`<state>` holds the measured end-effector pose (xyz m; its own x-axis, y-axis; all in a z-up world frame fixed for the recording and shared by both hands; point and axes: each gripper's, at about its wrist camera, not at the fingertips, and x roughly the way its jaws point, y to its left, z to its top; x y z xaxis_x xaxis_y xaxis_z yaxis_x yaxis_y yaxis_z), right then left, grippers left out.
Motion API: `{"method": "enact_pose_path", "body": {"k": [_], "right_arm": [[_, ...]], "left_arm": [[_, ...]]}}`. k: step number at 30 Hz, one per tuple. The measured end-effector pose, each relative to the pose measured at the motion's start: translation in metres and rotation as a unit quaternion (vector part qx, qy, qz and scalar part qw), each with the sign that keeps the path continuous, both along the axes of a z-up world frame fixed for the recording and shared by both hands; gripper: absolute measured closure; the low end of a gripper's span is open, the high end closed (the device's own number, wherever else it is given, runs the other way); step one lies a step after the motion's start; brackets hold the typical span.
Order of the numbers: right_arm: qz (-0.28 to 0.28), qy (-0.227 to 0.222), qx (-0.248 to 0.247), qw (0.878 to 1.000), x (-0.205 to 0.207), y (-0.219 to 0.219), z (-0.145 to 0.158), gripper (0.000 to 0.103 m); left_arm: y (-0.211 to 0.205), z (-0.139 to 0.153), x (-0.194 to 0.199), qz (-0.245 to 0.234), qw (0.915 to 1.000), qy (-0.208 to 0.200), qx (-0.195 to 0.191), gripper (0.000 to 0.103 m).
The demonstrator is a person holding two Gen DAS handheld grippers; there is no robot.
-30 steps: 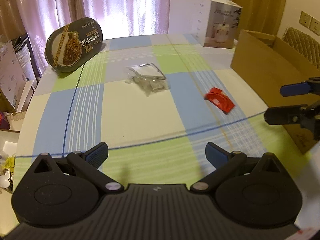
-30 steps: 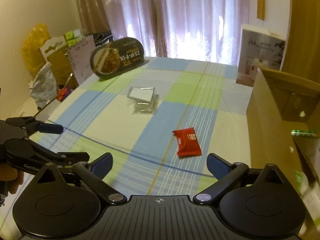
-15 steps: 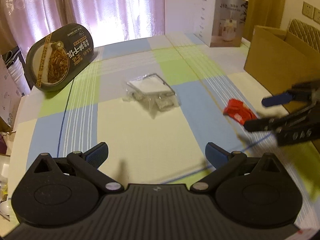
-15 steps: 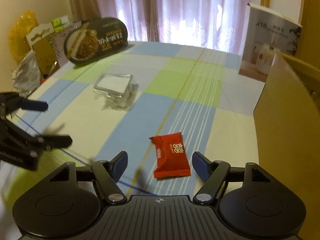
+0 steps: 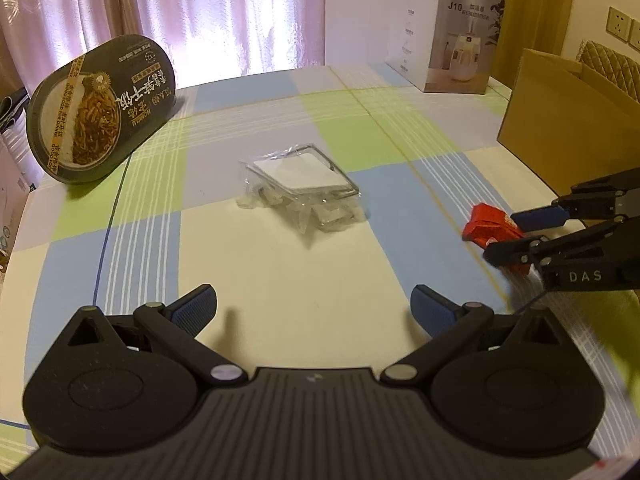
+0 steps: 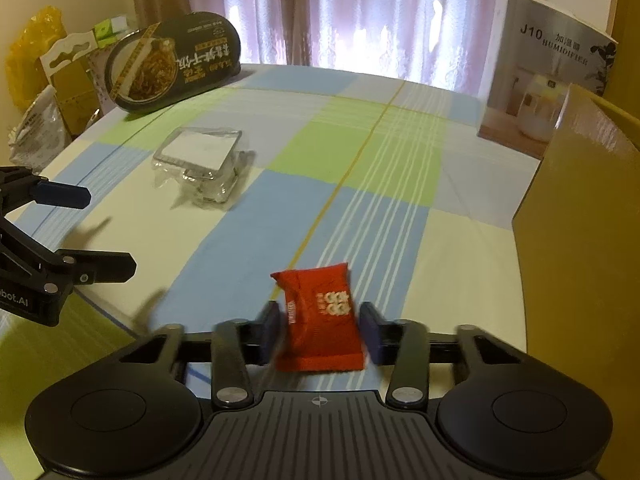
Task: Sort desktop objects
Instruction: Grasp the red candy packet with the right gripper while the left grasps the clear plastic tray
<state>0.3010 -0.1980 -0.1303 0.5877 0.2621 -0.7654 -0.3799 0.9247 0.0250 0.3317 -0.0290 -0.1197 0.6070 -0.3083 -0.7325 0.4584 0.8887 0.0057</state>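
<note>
A red snack packet (image 6: 320, 320) lies on the checked tablecloth (image 6: 360, 184) with my right gripper (image 6: 320, 330) closed in on it, both blue pads against its sides. In the left wrist view the same packet (image 5: 490, 226) looks scrunched between the right gripper's (image 5: 506, 236) fingers. A clear plastic bag (image 5: 304, 190) holding a white card and small parts rests mid-table, ahead of my left gripper (image 5: 314, 304). That gripper is open, holds nothing, and hovers low over the cloth. It shows at the left edge of the right wrist view, left gripper (image 6: 104, 232).
A dark oval instant-meal bowl (image 5: 100, 108) leans on edge at the far left of the table. A white humidifier box (image 5: 448, 32) stands at the far right. A tall brown cardboard box (image 6: 580, 220) lines the right side. Bags and clutter (image 6: 36, 132) sit beyond the left edge.
My right gripper moved forward onto the red packet and narrowed its fingers around it. The left gripper advanced toward the clear bag and stayed open.
</note>
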Motion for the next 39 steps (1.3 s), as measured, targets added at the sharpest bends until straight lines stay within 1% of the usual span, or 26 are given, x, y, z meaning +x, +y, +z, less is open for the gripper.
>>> {"method": "enact_pose_path", "body": {"k": [2,3,9,12,15,17,19,21,25,27,28,31,34,35,36,37,39], "right_arm": [[-0.002,0.000,0.000,1.000,0.001,0.001,0.000,0.074],[-0.002,-0.004,-0.002,1.000,0.001,0.002,0.002,0.075],[-0.013,-0.012,0.015,1.000,0.016,0.011,0.006,0.076],[-0.027,-0.006,0.032,0.999,0.028,0.011,0.006,0.076],[-0.034,-0.007,0.034,0.999,0.036,0.012,0.006,0.076],[-0.040,-0.008,0.035,0.999,0.041,0.012,0.007,0.076],[-0.046,-0.008,0.037,0.998,0.046,0.012,0.007,0.076],[-0.054,-0.007,0.038,0.998,0.050,0.011,0.006,0.076],[-0.060,-0.003,0.040,0.997,0.053,0.011,0.002,0.077],[-0.058,-0.004,0.040,0.997,0.054,0.011,0.001,0.077],[-0.058,-0.004,0.041,0.998,0.054,0.012,0.001,0.077],[-0.057,-0.004,0.042,0.997,0.055,0.012,0.001,0.077],[-0.057,-0.005,0.042,0.997,0.055,0.012,0.001,0.077],[-0.057,-0.005,0.042,0.997,0.055,0.012,0.001,0.077],[-0.058,-0.004,0.043,0.997,0.055,0.013,0.001,0.077],[-0.058,-0.004,0.044,0.997,0.055,0.013,0.001,0.077],[-0.059,-0.002,0.046,0.997,0.053,0.012,0.001,0.077]], "left_arm": [[0.000,0.000,0.003,0.001,1.0000,-0.002,-0.003,0.002],[-0.001,0.000,0.004,0.002,1.0000,-0.004,-0.003,0.001],[-0.008,0.001,0.019,-0.003,0.9996,-0.027,0.001,0.001],[-0.012,0.001,0.027,-0.008,0.9990,-0.044,-0.005,0.001],[-0.017,-0.001,0.036,-0.017,0.9984,-0.053,-0.007,0.001],[-0.019,-0.002,0.044,-0.015,0.9988,-0.045,-0.015,0.001],[-0.019,-0.002,0.051,-0.003,0.9989,-0.029,-0.037,0.001],[-0.019,-0.003,0.059,0.019,0.9983,-0.015,-0.053,0.002],[-0.021,-0.004,0.071,0.052,0.9963,-0.009,-0.068,0.004],[-0.024,-0.005,0.076,0.061,0.9955,-0.003,-0.073,0.010],[-0.025,-0.005,0.078,0.064,0.9953,-0.001,-0.072,0.012],[-0.032,-0.008,0.082,0.068,0.9959,0.002,-0.060,0.018],[-0.037,-0.011,0.083,0.065,0.9969,0.004,-0.044,0.036],[-0.038,-0.012,0.084,0.062,0.9972,0.006,-0.042,0.048],[-0.038,-0.013,0.083,0.061,0.9973,0.006,-0.040,0.052],[-0.038,-0.013,0.082,0.059,0.9975,0.004,-0.040,0.053],[-0.035,-0.012,0.077,0.053,0.9978,0.005,-0.040,0.060]]}}
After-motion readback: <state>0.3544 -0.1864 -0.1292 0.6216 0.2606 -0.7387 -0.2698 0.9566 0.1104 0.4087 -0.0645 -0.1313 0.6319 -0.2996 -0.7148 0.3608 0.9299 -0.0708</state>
